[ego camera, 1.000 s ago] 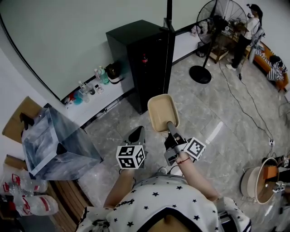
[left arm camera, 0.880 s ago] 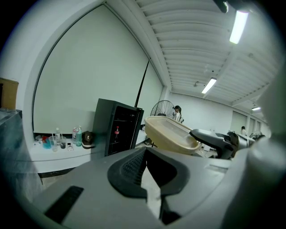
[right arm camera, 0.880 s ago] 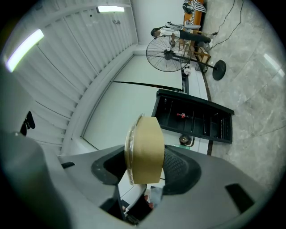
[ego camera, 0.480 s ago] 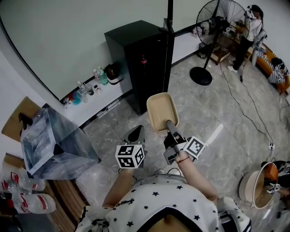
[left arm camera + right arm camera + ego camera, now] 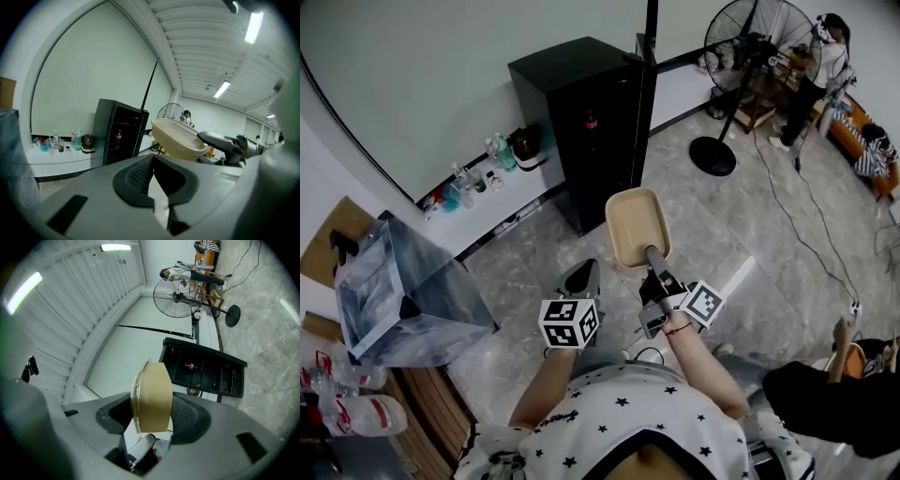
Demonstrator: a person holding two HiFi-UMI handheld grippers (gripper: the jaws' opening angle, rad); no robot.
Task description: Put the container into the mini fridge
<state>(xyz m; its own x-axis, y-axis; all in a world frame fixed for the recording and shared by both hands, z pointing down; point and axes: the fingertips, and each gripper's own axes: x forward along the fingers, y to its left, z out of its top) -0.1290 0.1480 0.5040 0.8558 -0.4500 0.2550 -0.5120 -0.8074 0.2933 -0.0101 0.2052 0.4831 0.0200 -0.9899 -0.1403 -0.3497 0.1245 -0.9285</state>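
A shallow beige rectangular plastic container [image 5: 637, 228] hangs in the air over the grey tiled floor [image 5: 722, 234], well short of the tall black mini fridge [image 5: 581, 112]. The right gripper [image 5: 652, 255] has its jaws clamped on the near rim, while the left gripper [image 5: 584, 277] sits beside it with jaws together and nothing between them. The tub looks light, thin-walled and smooth. Held at one end only, it could sag or slip, so a deeper bite on the rim seems wise.

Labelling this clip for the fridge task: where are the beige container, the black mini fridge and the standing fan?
beige container [image 5: 636, 225], head view, middle of its upward face.
black mini fridge [image 5: 567, 64], head view, top panel.
standing fan [image 5: 713, 155], head view, round base.
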